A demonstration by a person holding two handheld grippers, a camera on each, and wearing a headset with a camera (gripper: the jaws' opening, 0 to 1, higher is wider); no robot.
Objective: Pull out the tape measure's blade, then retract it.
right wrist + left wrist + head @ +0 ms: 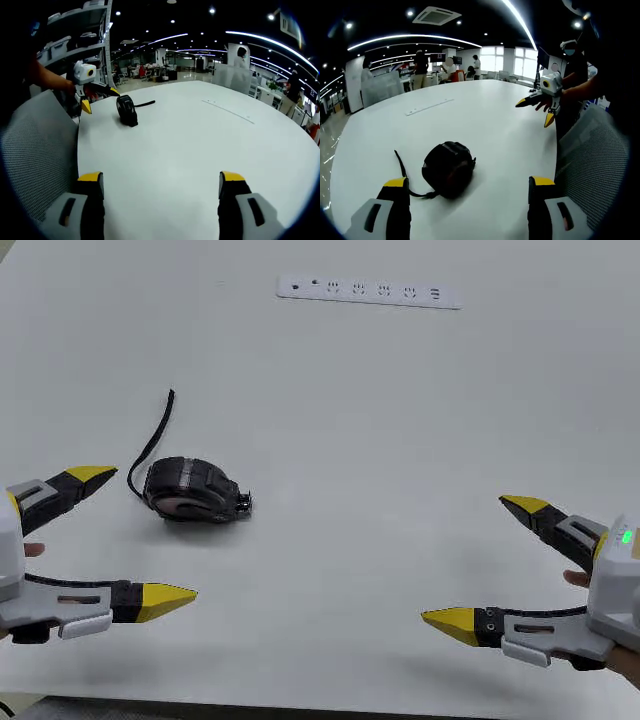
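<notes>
Tape (192, 490) lay on its side on the bench (400, 440), just ahead of the left gripper (150, 532) fingertips and well apart from the right gripper (465, 559). Long axis crosswise; hook end toward the right fingers. Case black and grey, black strap (150, 440) trailing away. Both pairs of fingers spread wide, holding nothing.

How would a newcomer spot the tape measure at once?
On the white table, look left of centre, nearer than the flat white power strip. The tape measure is the dark rounded case with a black strap, lying just beyond the left gripper.
</notes>
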